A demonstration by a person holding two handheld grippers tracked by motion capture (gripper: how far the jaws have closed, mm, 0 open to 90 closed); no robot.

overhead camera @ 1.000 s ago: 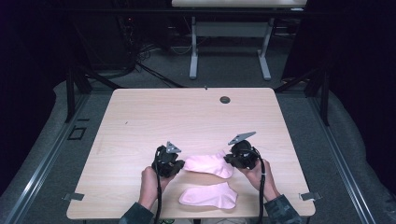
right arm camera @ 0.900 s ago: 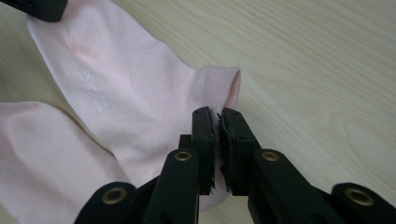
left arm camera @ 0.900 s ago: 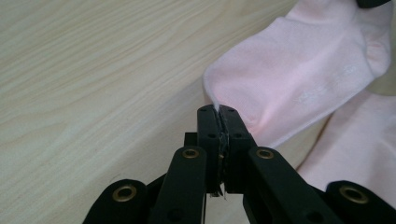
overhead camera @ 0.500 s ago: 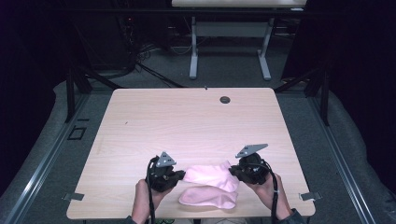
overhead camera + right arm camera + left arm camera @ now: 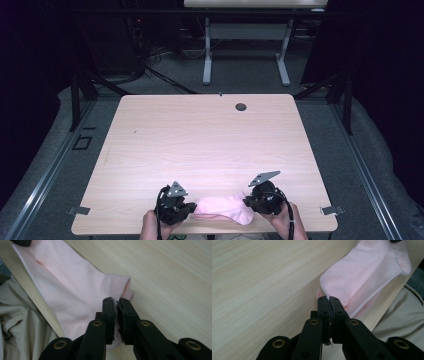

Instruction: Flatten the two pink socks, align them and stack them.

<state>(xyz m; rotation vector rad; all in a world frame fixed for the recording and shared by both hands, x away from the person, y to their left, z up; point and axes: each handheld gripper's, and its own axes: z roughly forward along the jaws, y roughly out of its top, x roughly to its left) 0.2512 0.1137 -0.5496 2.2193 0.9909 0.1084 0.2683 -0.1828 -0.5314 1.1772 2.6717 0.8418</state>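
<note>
A pink sock (image 5: 223, 209) lay along the near edge of the table (image 5: 200, 145), about midway between the two near corners, and each end of it was caught in a claw. The left claw (image 5: 187, 210) had its jaws pressed together on a fold of fabric at one end; the right claw (image 5: 248, 201) pinched the ribbed cuff at the other end. In the high view both claws sat close to the near edge, with the hands behind them reaching in over it. Beyond the sock, the whole middle and far part of the table was bare wood up to a small dark round fitting (image 5: 241, 106) near the far edge. The left and right edges stood well apart from the claws. The left gripper view showed what the high view could not: the sock (image 5: 367, 275) reached right out to the table's edge, and a second layer of pink showed beneath the upper one near the jaws. It also showed beige cloth (image 5: 404, 315) past the edge. The right gripper view showed the cuff's ribbing and its open mouth (image 5: 126, 288) just beside the jaws, with the sock (image 5: 70, 292) stretching away along the edge.
</note>
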